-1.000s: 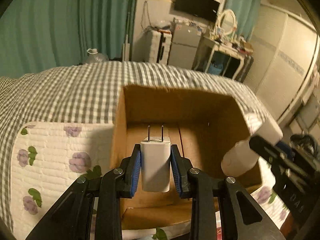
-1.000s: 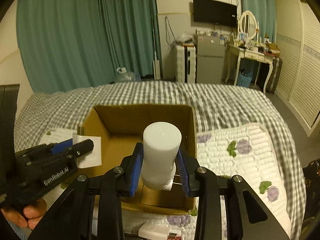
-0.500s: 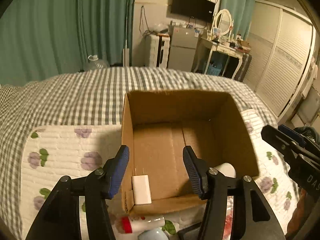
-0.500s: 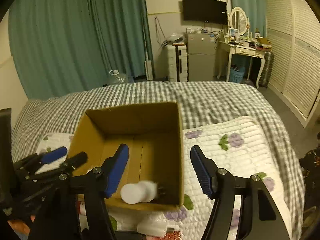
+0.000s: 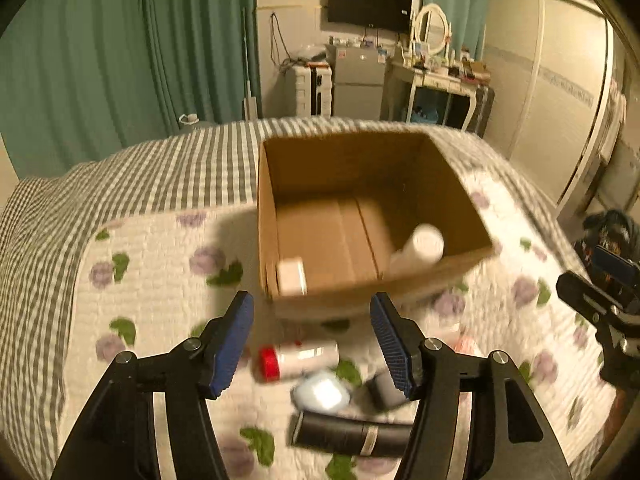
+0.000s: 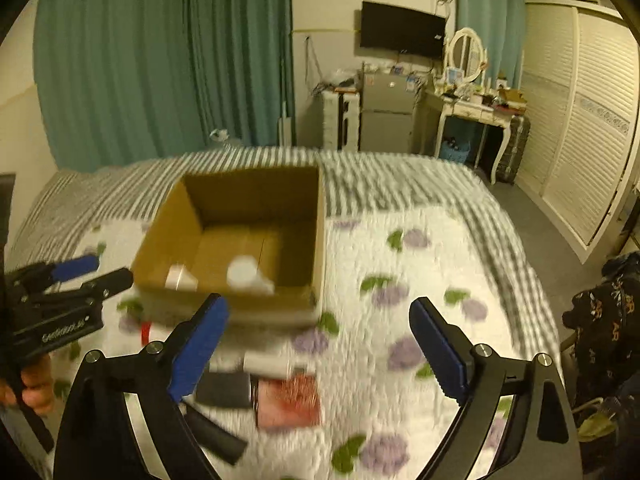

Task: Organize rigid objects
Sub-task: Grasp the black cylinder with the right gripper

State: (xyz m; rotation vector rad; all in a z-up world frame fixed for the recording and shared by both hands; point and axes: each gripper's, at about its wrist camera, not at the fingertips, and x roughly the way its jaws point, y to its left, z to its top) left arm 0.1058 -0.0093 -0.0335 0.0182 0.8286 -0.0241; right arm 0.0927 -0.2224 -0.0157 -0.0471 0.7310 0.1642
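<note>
An open cardboard box (image 5: 464, 196) (image 6: 168, 240) stands on the flowered quilt. Inside it, a white charger (image 5: 291, 278) (image 6: 180, 278) rests in the near left corner and a white bottle (image 5: 420, 246) (image 6: 246, 274) lies near the front wall. My left gripper (image 5: 311, 302) hovers in front of the box, its jaws opening with nothing between them. To its right my right gripper (image 6: 318, 302) is also opening, wide and empty. Each gripper shows at the edge of the other's view: the right gripper (image 5: 592, 304) and the left gripper (image 6: 92, 276).
Loose things lie on the quilt just before the box: a white tube with a red cap (image 5: 298, 360), a pale blue case (image 5: 322, 394), a black cylinder (image 5: 348, 434), a dark block (image 6: 224, 390) and a red packet (image 6: 288, 404). A hand (image 6: 32, 388) holds the left gripper. The checked bedspread (image 5: 140, 184) lies beyond.
Both grippers opened: the charger and the bottle dropped into the box. Both grippers then drew back from the box, bringing the loose things on the quilt into view.
</note>
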